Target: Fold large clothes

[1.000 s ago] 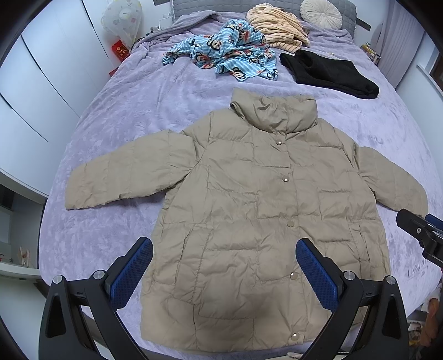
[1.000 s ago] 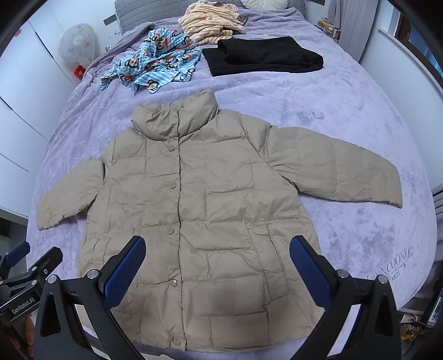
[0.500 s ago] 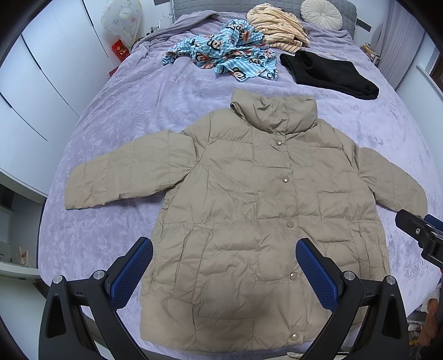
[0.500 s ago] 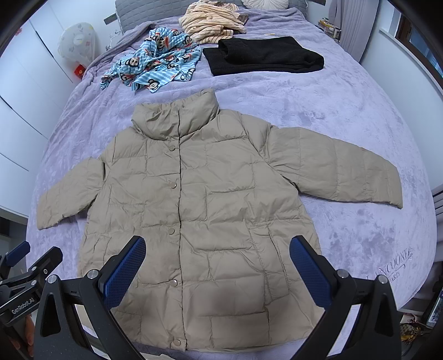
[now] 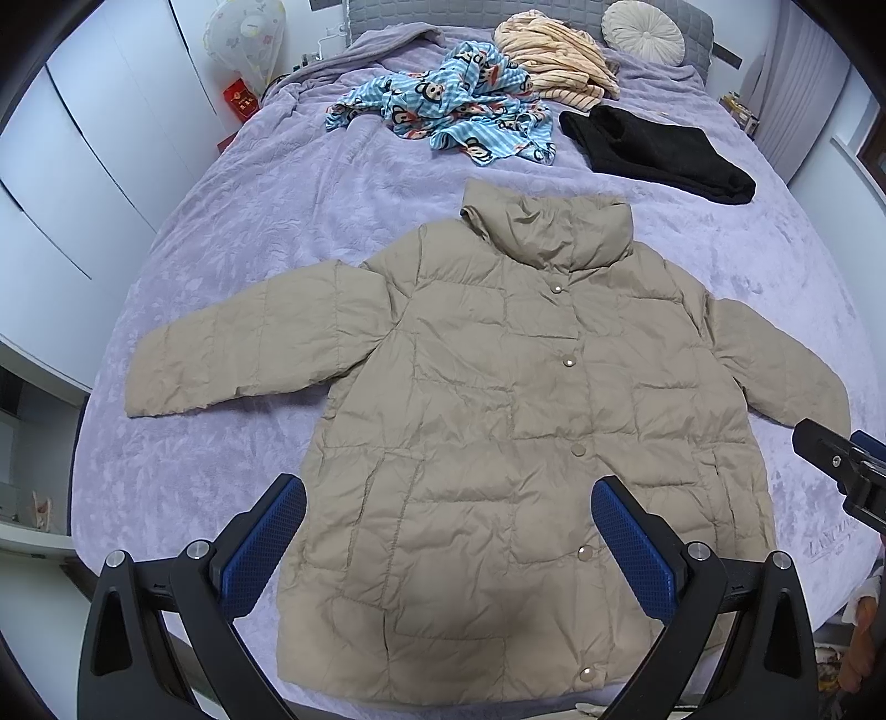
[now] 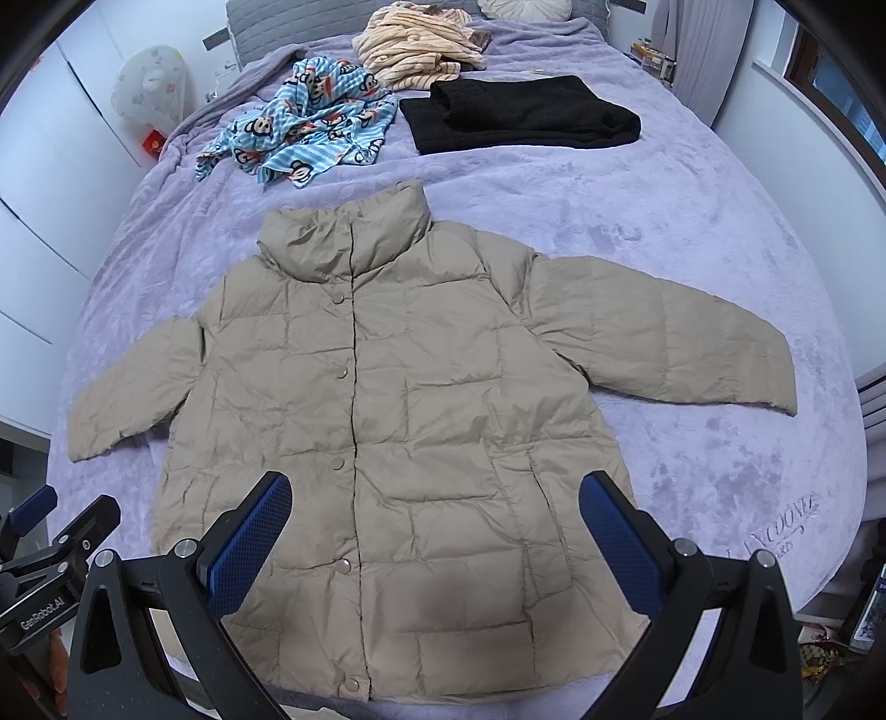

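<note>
A beige quilted puffer jacket (image 5: 498, 421) lies flat, front up and snapped shut, on a lilac bed (image 5: 232, 232); both sleeves are spread out to the sides. It also shows in the right wrist view (image 6: 421, 421). My left gripper (image 5: 448, 543) hovers open and empty above the jacket's lower hem. My right gripper (image 6: 437, 531) is open and empty above the same hem area. The right gripper's body shows at the right edge of the left wrist view (image 5: 841, 459), and the left gripper's body at the lower left of the right wrist view (image 6: 50, 548).
At the head of the bed lie a blue monkey-print garment (image 5: 454, 122), a cream striped garment (image 5: 554, 61) and a folded black garment (image 5: 659, 152). A round cushion (image 5: 642, 25) is by the headboard. White wardrobe doors (image 5: 83, 138) stand on the left.
</note>
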Action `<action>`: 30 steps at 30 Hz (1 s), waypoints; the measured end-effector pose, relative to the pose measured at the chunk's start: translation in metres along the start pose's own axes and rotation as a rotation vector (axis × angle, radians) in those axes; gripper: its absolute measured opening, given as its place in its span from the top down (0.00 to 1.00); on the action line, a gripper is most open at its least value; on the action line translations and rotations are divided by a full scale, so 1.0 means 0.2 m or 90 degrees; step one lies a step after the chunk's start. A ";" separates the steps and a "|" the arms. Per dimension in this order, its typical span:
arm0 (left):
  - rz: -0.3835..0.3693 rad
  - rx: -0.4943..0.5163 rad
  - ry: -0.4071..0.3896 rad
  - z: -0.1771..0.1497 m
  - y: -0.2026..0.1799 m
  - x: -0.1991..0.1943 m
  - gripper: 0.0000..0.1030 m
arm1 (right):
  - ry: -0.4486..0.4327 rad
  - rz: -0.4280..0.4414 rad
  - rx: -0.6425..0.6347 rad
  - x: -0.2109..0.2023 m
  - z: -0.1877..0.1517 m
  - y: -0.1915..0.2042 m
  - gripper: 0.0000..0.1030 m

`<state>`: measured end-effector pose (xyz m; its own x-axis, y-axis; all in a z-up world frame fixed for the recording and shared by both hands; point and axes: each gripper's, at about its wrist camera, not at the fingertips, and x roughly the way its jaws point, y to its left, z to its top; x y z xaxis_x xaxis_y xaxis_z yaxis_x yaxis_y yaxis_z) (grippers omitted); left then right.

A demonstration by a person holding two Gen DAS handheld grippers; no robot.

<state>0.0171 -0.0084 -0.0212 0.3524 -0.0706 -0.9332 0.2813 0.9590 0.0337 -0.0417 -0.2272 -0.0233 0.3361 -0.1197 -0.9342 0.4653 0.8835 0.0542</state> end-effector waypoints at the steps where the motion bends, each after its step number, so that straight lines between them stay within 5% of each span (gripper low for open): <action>1: 0.001 -0.001 0.002 0.01 -0.01 0.00 0.00 | 0.000 -0.001 0.001 0.00 0.00 0.00 0.00; 13: -0.038 -0.032 0.017 0.03 0.11 0.01 0.00 | -0.006 0.024 0.009 -0.03 -0.03 0.01 0.00; 21: -0.025 -0.092 0.046 0.03 0.39 0.21 0.00 | 0.077 0.113 0.036 0.09 -0.07 0.14 0.00; 30: -0.137 -0.285 0.045 0.04 0.99 0.61 0.00 | 0.138 0.074 -0.015 0.35 -0.11 0.49 0.00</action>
<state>0.1238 0.1695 -0.1259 0.2630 -0.2757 -0.9246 -0.0753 0.9495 -0.3045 0.0089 -0.1391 -0.0916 0.2024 0.0813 -0.9759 0.4131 0.8965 0.1603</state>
